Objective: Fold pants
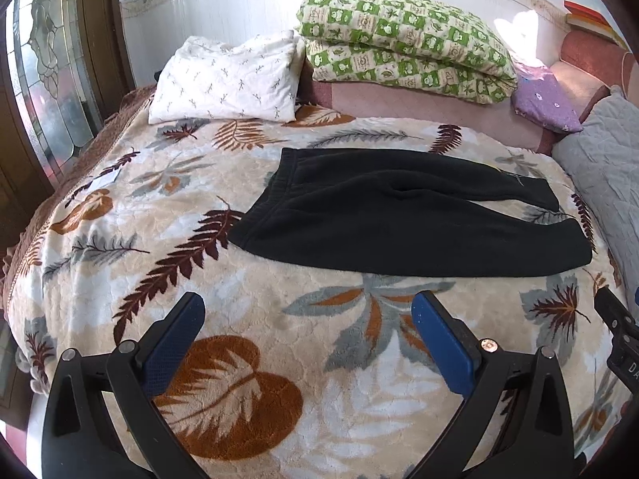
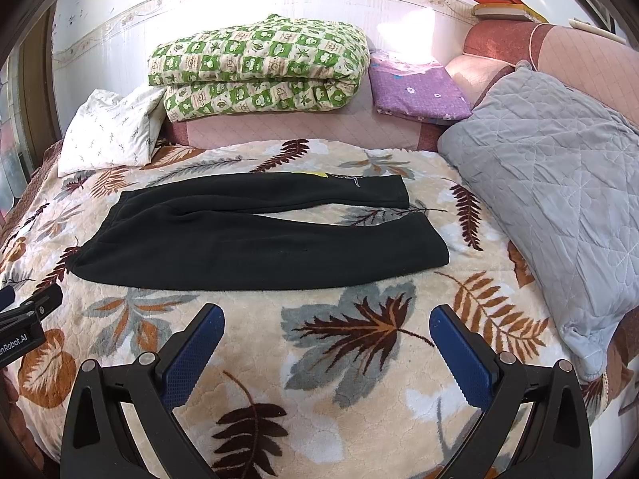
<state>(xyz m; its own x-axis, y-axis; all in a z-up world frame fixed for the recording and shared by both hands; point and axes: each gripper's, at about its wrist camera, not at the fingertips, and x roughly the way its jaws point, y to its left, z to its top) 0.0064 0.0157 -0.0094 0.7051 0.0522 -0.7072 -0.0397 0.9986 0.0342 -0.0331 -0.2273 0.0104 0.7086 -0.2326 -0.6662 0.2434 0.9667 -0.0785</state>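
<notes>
Between you and the pants point(image 2: 255, 235) lies open blanket point(image 2: 359, 379). The grey pillow point(image 2: 559, 207) crowds their right side, the white pillow point(image 1: 227, 80) and green quilt point(image 1: 403, 44) sit beyond.

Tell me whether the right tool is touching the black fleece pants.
Apart. In the right wrist view the right tool hangs open, and a band of leaf-patterned blanket shows between its blue fingertips and the near edge of the black fleece pants.
</notes>
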